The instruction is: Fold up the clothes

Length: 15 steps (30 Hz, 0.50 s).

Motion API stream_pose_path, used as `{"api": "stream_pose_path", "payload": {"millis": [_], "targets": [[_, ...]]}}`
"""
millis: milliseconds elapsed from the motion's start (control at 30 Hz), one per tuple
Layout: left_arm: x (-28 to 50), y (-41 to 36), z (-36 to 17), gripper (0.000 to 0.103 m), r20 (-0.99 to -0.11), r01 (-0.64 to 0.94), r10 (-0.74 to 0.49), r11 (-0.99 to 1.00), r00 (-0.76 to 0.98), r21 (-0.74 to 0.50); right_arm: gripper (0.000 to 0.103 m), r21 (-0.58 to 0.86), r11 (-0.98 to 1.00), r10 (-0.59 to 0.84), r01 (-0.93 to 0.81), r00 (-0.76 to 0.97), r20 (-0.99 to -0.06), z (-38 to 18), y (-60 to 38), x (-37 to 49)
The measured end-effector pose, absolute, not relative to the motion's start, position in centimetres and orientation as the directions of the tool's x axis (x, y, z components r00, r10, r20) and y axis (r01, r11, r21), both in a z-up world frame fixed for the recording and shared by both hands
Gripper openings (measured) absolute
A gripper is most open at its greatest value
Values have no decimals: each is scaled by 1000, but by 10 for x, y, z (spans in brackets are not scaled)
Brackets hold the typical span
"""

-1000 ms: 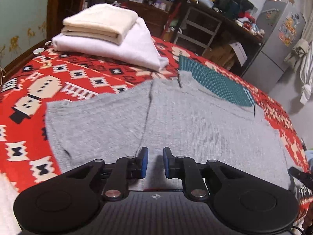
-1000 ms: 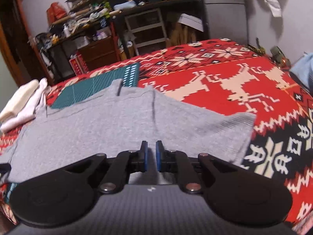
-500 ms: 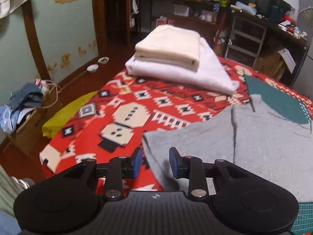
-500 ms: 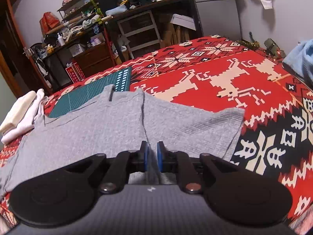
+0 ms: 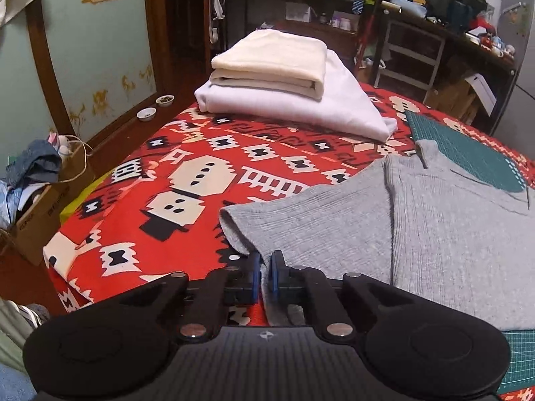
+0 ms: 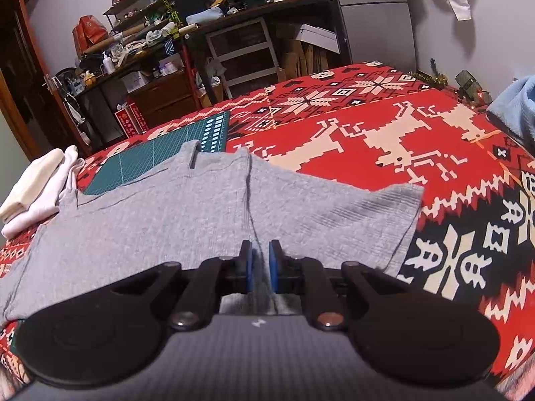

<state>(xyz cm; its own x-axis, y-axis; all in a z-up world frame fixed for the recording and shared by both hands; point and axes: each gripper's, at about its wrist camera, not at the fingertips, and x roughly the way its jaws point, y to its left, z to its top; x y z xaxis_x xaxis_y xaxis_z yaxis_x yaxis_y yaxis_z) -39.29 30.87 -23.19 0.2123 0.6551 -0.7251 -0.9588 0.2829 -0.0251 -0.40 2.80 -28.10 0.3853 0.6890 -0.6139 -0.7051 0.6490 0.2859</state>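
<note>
A grey knit shirt point(image 5: 444, 234) lies spread flat on the red patterned bedspread point(image 5: 187, 180), partly over a green cutting mat point(image 5: 468, 157). My left gripper point(image 5: 264, 279) is at the near edge of the shirt's left sleeve. Its jaws are closing, with grey cloth pinched between the blue pads. In the right wrist view the same shirt point(image 6: 160, 220) stretches left and away. My right gripper point(image 6: 260, 269) is shut on its near edge, just below the right sleeve seam.
Folded cream and white clothes point(image 5: 277, 80) are stacked at the far left of the bed, also visible as a stack point(image 6: 36, 183). Cluttered desks and shelves point(image 6: 234, 33) stand behind. A cardboard box of clothes point(image 5: 36, 193) sits on the floor left; a blue cloth point(image 6: 515, 107) lies far right.
The left gripper swung left from the shirt's middle to its left sleeve edge, opened wider on the way, then closed on the cloth. The right gripper kept its grip and stayed in place.
</note>
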Motion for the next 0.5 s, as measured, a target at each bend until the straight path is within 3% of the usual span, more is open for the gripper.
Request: {"api": "stream_pose_path", "payload": {"millis": [200,500], "targets": [[-381,296,-210,5,-646,-947,725,321,238,11,12,286,647,690,-706,384,-613,-281,28,-5],[-312,266,-159,5,-506,-843,726,538,466,-4,13,300,642,699,-706,379,-606,-281,25,-5]]}}
